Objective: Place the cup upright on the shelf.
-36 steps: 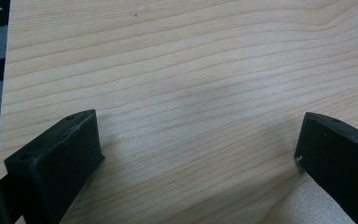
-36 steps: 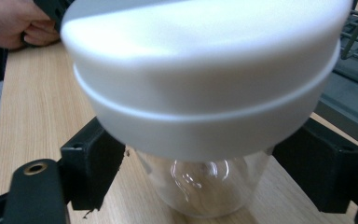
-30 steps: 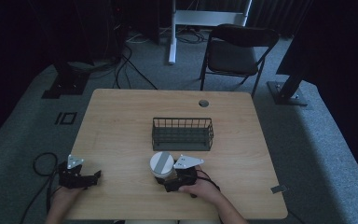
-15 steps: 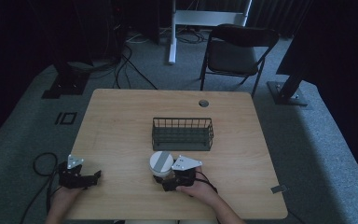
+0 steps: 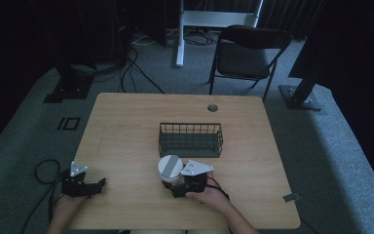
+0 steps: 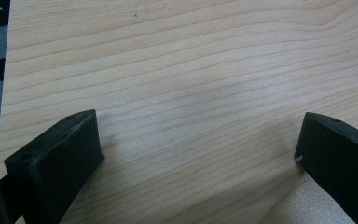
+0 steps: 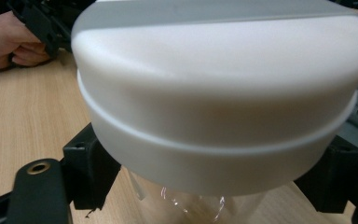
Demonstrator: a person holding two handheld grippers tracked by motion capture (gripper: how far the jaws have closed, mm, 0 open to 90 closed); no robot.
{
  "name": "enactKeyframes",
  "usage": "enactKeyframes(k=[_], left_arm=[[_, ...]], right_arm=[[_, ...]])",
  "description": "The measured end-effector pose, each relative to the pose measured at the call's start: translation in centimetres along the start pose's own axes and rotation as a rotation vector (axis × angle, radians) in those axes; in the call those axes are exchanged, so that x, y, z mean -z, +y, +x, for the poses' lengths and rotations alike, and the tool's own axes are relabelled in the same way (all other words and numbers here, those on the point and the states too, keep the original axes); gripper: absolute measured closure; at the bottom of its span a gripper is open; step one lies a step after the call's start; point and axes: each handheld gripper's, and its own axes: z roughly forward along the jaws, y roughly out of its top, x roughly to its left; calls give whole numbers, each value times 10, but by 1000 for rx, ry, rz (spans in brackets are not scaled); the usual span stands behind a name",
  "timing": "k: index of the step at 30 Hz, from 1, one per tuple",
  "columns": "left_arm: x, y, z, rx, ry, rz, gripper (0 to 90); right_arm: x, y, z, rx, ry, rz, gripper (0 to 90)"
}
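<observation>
A round container with a white lid and a grey stripe stands on the wooden table, in front of a dark wire basket. My right gripper reaches it from the right, jaws on either side. In the right gripper view the lid looms close over a clear body, and both black jaws press against the lid's lower sides, so my right gripper is shut on it. My left gripper rests at the table's front left corner; in its own view the left gripper is open over bare wood.
The basket is empty and sits just behind the container. A cable hole lies near the table's far edge. A black chair stands beyond the table. Cables trail on the floor at the left.
My right gripper has edged slightly left, closer around the container. The left gripper and the container have stayed put.
</observation>
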Motion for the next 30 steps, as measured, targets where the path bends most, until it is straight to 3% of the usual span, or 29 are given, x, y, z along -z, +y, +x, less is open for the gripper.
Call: enactKeyframes(k=[15, 30], left_arm=[[0, 0, 0, 0, 0, 0, 4], [0, 0, 0, 1, 0, -1, 4]], right_arm=[[11, 25, -5, 20, -25, -47, 183], [24, 60, -22, 30, -77, -106, 184]])
